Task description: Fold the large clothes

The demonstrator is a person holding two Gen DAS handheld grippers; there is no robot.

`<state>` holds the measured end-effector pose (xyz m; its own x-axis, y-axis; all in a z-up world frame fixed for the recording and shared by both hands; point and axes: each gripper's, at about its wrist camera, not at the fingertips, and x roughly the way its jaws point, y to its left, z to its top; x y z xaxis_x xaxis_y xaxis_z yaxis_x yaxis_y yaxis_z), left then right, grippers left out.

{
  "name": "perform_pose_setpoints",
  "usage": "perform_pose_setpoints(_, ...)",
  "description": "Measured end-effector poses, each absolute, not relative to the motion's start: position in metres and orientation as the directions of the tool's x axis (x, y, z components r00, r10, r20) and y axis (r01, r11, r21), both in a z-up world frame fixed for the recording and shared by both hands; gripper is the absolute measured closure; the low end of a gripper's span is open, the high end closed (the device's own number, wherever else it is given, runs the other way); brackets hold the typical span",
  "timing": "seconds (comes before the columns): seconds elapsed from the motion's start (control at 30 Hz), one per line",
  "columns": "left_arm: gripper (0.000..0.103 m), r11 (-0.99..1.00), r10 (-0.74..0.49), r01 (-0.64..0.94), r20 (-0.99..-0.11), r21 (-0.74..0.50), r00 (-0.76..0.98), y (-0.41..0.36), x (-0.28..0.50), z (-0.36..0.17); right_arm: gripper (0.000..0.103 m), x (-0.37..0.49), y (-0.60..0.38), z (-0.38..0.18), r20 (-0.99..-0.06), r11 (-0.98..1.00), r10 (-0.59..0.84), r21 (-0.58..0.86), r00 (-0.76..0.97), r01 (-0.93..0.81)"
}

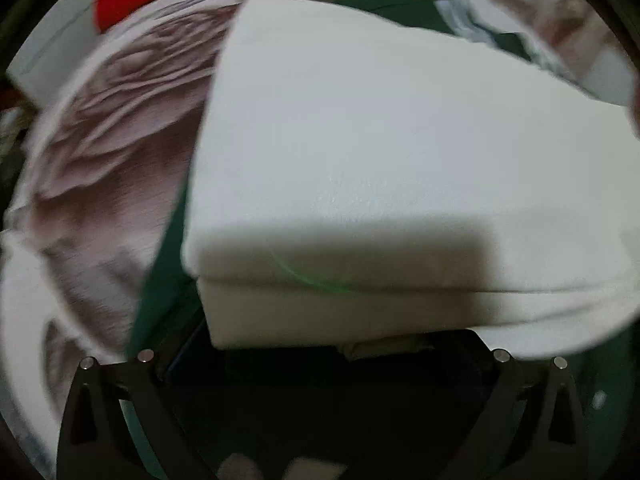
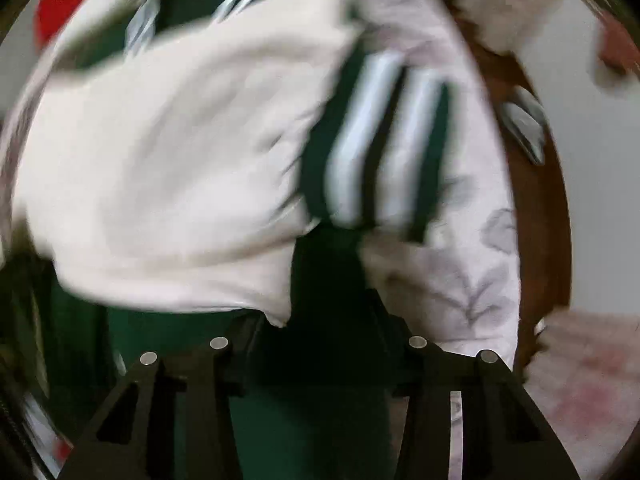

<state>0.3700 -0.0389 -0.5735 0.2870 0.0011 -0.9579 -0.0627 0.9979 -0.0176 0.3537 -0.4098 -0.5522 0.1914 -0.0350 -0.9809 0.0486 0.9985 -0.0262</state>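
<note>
A white garment (image 1: pixel 360 152) lies folded into a thick, flat rectangle of stacked layers, its nearest folded edge in shadow. In the right wrist view the same white cloth (image 2: pixel 168 168) lies over a dark green garment with white stripes (image 2: pixel 380 140), blurred.

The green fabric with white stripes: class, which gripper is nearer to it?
Right. The right gripper hangs just below the green fabric with white stripes; the left gripper faces folded white cloth, stripes only far off.
</note>
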Motion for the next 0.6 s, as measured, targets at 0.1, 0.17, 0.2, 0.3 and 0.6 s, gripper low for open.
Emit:
perform_pose_setpoints(0.1, 0.0, 0.999, -0.025, -0.029, -0.957, -0.034, 0.289, -0.05, 0.372, -0.576, 0.065, 0.358, -0.446, -0.56, -0.98, 0.98, -0.029, 0.01, 0.197, 0.199)
perform_pose_setpoints(0.17, 0.0, 0.999, -0.021, -0.038, -0.957, -0.034, 0.288, -0.056, 0.373, -0.577, 0.065, 0.362, -0.473, -0.585, -0.99, 0.941, 0.048, 0.09, 0.136, 0.327)
perform_pose_setpoints(0.2, 0.0, 0.998, -0.017, -0.048, -0.957, -0.032, 0.289, -0.056, 0.374, -0.576, 0.065, 0.363, -0.481, -0.598, -0.991, 0.925, 0.082, 0.114, 0.102, 0.363)
perform_pose_setpoints(0.3, 0.0, 0.997, 0.02, -0.079, -0.958, -0.003, 0.288, -0.058, 0.371, -0.567, 0.065, 0.362, -0.487, -0.597, -0.993, 0.933, 0.082, 0.108, 0.087, 0.344)
perform_pose_setpoints(0.6, 0.0, 0.921, 0.346, -0.305, -0.869, 0.243, 0.353, -0.071, 0.313, -0.496, 0.082, 0.359, -0.46, -0.592, -0.994, 0.997, -0.06, -0.064, 0.093, -0.045)
